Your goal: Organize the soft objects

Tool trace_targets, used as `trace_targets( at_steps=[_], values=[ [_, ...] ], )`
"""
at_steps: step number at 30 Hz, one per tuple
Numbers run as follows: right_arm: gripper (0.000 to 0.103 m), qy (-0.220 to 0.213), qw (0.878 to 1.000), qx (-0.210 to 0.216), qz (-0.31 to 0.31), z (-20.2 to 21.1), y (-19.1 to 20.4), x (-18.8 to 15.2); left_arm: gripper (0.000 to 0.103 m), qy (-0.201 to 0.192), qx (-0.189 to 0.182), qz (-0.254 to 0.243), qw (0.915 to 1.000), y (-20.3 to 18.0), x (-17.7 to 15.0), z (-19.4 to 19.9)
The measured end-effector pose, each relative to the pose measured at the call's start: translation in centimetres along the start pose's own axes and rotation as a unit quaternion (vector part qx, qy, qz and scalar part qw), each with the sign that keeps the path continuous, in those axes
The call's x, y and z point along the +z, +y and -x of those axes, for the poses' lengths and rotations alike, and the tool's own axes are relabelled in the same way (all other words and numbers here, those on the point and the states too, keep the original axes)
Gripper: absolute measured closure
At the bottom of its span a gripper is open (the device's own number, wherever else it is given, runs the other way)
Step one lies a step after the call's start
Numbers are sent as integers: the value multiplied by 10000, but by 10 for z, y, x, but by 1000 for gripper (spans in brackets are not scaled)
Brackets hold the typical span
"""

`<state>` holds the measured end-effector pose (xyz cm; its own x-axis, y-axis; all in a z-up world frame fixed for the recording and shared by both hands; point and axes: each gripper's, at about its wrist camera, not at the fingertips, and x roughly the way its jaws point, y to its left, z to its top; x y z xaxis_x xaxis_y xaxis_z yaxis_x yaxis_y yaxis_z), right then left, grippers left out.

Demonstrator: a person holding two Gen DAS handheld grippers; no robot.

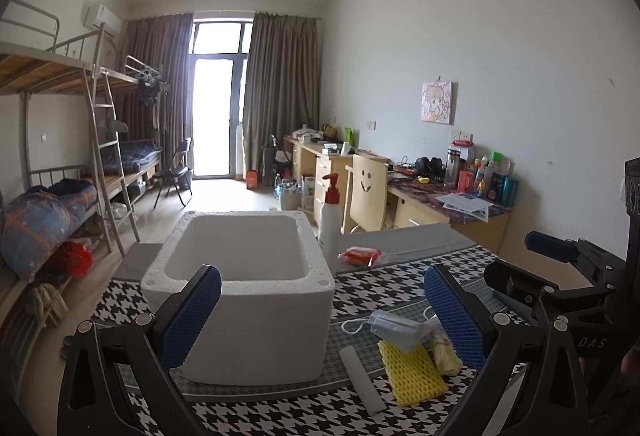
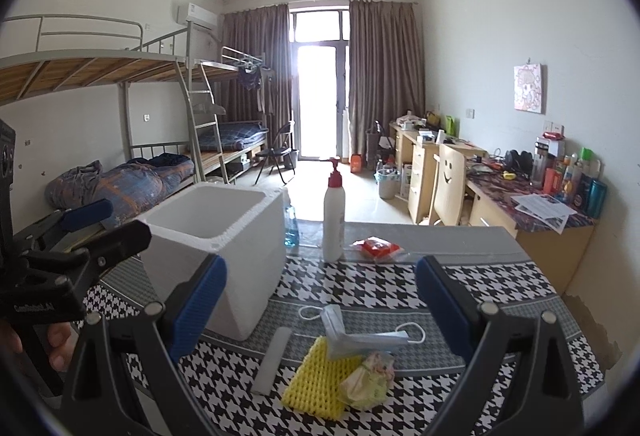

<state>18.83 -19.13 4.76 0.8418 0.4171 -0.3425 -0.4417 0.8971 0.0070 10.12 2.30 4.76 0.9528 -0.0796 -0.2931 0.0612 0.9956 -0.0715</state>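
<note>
Your left gripper (image 1: 322,310) and right gripper (image 2: 320,306) both gape, empty. The yellow foam net (image 2: 316,382), creased mask (image 2: 362,336), crumpled wrapper (image 2: 366,380) and white strip (image 2: 274,360) lie touching beside the grainy polystyrene box (image 1: 256,276) on the houndstooth cloth (image 2: 500,292); a bunk bed (image 2: 120,76) stands behind.

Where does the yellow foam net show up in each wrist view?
Left wrist: the yellow foam net lies low and right of centre, on the checked cloth, just inside the right finger, partly under the face mask.
Right wrist: the net lies low at centre, between the fingers, again under the mask.
Shared landmark: the white foam box, left of the net in both.
</note>
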Motion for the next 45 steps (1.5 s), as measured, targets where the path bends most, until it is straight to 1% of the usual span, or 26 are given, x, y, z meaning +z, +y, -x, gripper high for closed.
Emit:
trace_targets(
  at_steps=[5,13,18,22,28,30,37,42,45],
  values=[
    [6,79,9999,-59,-58,-2,-6,-6,1,54,-78,-37,9999,-4,-6,-3],
    [6,129,9997,-167,-99,0,-14,-16,1,251,-407,110,9988,-11,-15,-11],
    [6,195,9994,-212,-197,-1,-20,-22,1,310,-417,137,9986,-14,-19,-15],
    [6,256,9991,-248,-208,-3,-21,-27,1,312,-294,7,9991,-18,-23,-19],
    [6,308,9988,-282,-264,-3,-22,-36,1,293,-153,-34,9994,-19,-30,-23],
    [6,322,9987,-284,-272,-4,-22,-38,1,340,-217,-19,9992,-18,-33,-24],
    [6,397,9984,-282,-285,-9,-25,-43,1,461,-254,21,9986,-18,-40,-29],
    [6,459,9981,-358,-222,-11,-25,-47,1,685,-293,71,9972,-17,-46,-37],
    [6,494,9977,-399,-219,-11,-27,-49,1,739,-258,78,9969,-18,-50,-39]
  ],
)
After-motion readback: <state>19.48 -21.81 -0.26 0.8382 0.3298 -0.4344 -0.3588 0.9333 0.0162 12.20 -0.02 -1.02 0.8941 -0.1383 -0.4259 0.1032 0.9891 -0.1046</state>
